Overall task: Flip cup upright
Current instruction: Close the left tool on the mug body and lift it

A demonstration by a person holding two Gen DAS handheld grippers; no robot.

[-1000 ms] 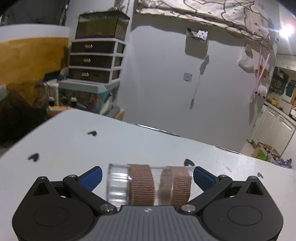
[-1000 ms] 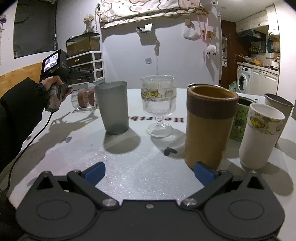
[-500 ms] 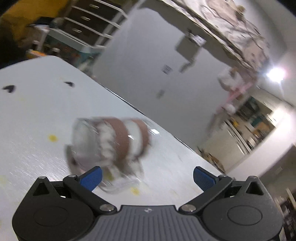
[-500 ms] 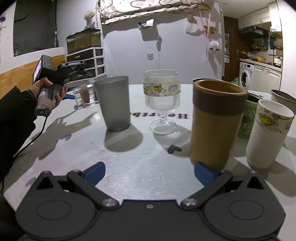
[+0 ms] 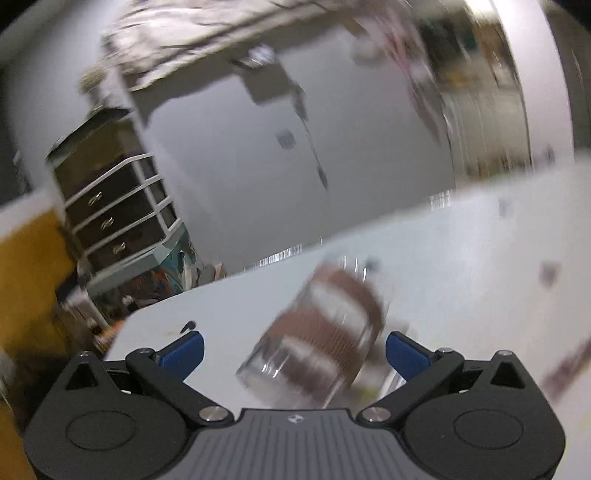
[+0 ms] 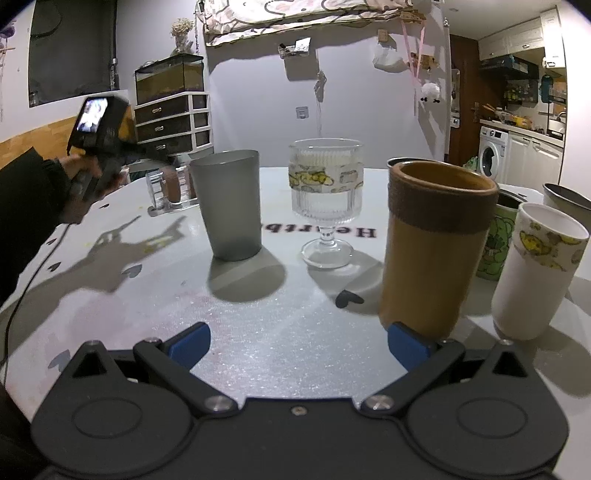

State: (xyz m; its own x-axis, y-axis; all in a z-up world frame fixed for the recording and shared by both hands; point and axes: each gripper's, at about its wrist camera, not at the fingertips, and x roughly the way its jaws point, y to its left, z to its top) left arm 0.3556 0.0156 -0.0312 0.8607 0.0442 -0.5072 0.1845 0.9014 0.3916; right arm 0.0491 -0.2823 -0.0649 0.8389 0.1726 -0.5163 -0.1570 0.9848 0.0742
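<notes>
A round white table (image 6: pixel 280 332) with small dark heart marks and reversed lettering fills the foreground, under dim indoor light.

Nearest in the right wrist view, the right gripper (image 6: pixel 299 341) hovers low over bare tabletop with its blue-tipped fingers (image 6: pixel 188 341) wide apart, holding nothing. Just beyond stand a tall brown ceramic tumbler (image 6: pixel 436 251), a white paper cup (image 6: pixel 535 273), a green printed cup (image 6: pixel 495 243) behind them, a ribbed stemmed glass (image 6: pixel 327 206) and a frosted grey tumbler (image 6: pixel 229 203), all upright.

Farther left, the left gripper (image 6: pixel 107 147) is at the clear glass cup (image 6: pixel 170 184) wrapped with two brown bands. In the blurred left wrist view that cup (image 5: pixel 317 336) sits between the spread blue fingers (image 5: pixel 183 350), tilted in the rolled frame; whether either finger touches it, I cannot tell. From the right wrist view it looks roughly vertical on the table, partly hidden by the grey tumbler, so I judge the flip nearly done. What remains is likely settling it on its base and withdrawing.

Beyond the table edge are a white drawer unit (image 6: pixel 170 122) with a glass tank (image 6: pixel 170 75) on top, a pale wall, a patterned cloth (image 6: pixel 306 14) hung high, and a kitchen with a washing machine (image 6: pixel 493 147) at far right.
</notes>
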